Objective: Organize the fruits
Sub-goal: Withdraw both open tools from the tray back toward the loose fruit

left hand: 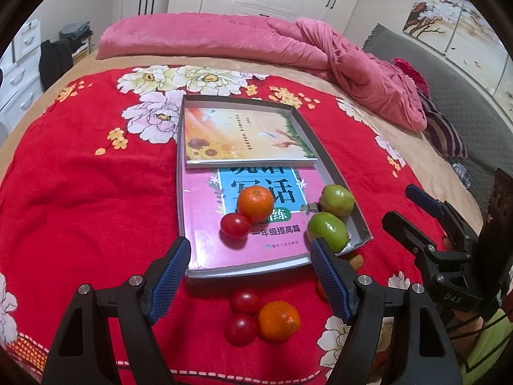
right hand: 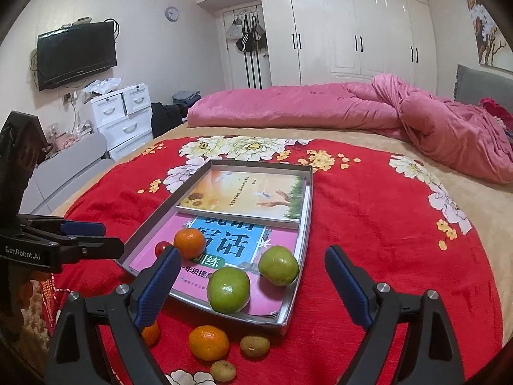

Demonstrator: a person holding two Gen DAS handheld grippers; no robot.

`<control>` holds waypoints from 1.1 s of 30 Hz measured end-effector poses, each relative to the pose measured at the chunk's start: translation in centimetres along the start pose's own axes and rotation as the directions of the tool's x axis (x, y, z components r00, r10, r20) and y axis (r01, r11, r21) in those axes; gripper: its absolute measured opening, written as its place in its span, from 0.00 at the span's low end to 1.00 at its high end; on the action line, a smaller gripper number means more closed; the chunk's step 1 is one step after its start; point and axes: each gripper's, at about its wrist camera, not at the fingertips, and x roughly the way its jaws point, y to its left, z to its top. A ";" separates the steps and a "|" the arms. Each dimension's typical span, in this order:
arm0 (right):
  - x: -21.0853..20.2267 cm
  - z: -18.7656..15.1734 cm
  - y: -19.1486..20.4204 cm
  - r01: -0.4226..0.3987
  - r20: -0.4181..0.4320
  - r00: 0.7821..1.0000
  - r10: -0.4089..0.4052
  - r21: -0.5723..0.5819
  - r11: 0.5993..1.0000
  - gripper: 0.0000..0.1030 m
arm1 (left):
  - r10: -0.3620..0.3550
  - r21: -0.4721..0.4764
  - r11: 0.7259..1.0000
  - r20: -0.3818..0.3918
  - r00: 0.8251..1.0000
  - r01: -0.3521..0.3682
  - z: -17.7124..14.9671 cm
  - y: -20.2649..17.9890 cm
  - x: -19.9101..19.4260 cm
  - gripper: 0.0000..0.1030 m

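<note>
**Fruit sorting on the bed: both tongs spread, nothing held**

Setting: bed covered by a red flowered blanket [left hand: 80, 192]; a pink quilt [right hand: 320, 102] lies bunched along the far edge. A shallow grey tray [left hand: 333, 166] sits mid-blanket, with two books laid flat in it: a sunflower-cover book [left hand: 243, 134] at the far end, and a pink workbook [left hand: 205, 211] at the near end.

In the tray, resting on the pink workbook: one orange [left hand: 255, 203] touching a cherry tomato [left hand: 235, 225] at the left side; two green fruits [right hand: 228, 289] at the right side, near each other, the nearer one close to the tray's near right corner.

On the blanket, near edge of the bed, outside the tray:
- left wrist view: two cherry tomatoes [left hand: 245, 301] and a second orange [left hand: 279, 320], clustered and touching.
- right wrist view: an orange [right hand: 208, 342], two small brown fruits [right hand: 255, 346], and another orange partly hidden behind a finger.

Left tongs [left hand: 250, 256]: spread, hovering above the near edge of the tray; nothing between the pads. The fruit seen between the fingers lies lower down.

Right tongs [right hand: 253, 269]: spread wide, empty, hovering over the tray's near right corner, with the green fruits in the gap below.
</note>
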 end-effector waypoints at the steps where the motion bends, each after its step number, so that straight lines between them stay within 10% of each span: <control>1: -0.1 0.0 0.1 0.002 0.002 1.000 -0.002 -0.004 1.000 0.89 | 0.000 0.002 1.000 0.001 1.000 0.000 0.0 0.0 -0.1 0.76; 33: -2.8 0.2 -0.6 0.030 0.016 0.999 -0.030 0.032 0.999 0.90 | -0.016 0.026 1.000 0.004 1.000 0.016 -1.0 -0.1 -1.7 0.76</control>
